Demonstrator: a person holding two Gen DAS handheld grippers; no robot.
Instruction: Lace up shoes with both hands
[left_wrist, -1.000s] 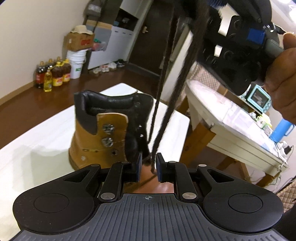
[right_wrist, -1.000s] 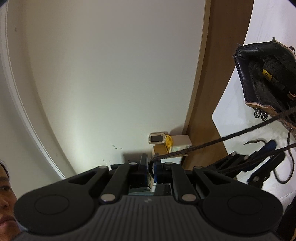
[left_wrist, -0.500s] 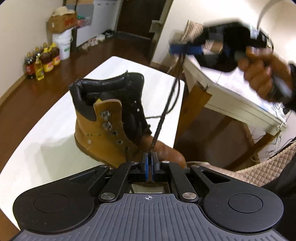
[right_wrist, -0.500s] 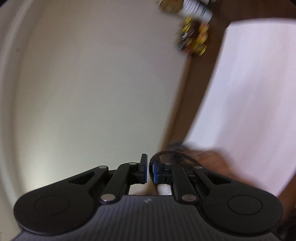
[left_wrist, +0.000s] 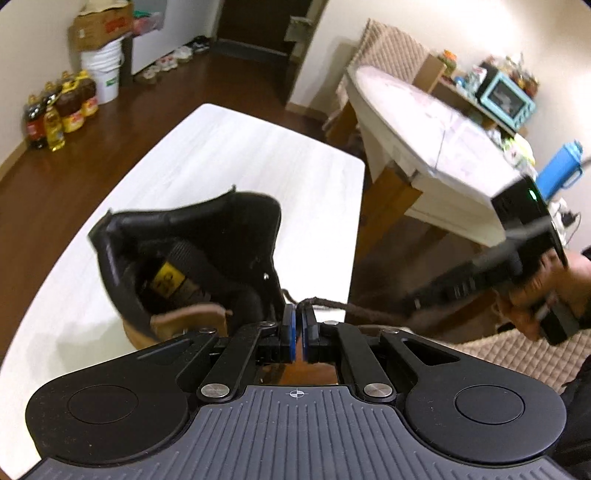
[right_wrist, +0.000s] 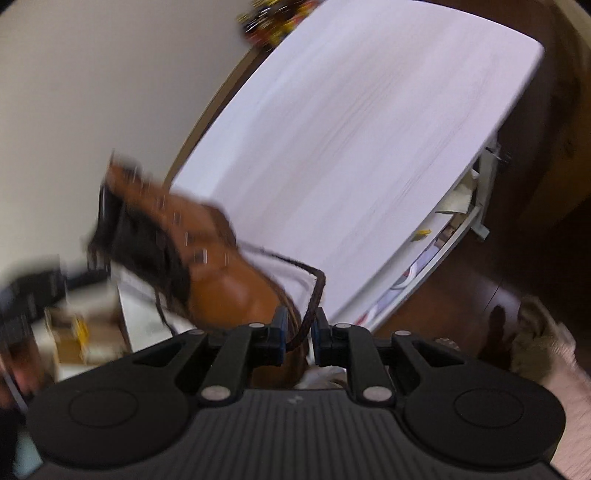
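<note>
Pinching the dark lace (left_wrist: 354, 308) with the left gripper (left_wrist: 295, 314), pads closed on it just beside the collar of the tan boot (left_wrist: 192, 266). Keeps that boot upright on the white table (left_wrist: 258, 166), near the edge closest to the camera, toe towards the right wrist view.

Releasing with the right gripper (right_wrist: 298, 325): has just been opening its jaws, with the lace running loosely between the parted pads and no squeeze on it visible. Looks, by judgement, like a hand-over partway through lacing: one end anchored on the left, the right side freeing itself to take a fresh hold. Cannot tell from the blur which eyelets are already threaded.

Calls next, probably, for re-gripping the lace nearer its tip with the right side, then steering that tip to the next free eyelet or hook while holding tension on the left. Risks letting the slack slide out of the open jaws first.

Shows, inside the boot's mouth, dark lining and a yellow label, nothing else. Shows on the floor beyond the table a white bucket (left_wrist: 103, 70) with a cardboard box (left_wrist: 99, 22) sitting on top, so hides whatever the bucket contains; beside it, oil bottles (left_wrist: 59, 114) filled with amber and yellow liquid.
</note>
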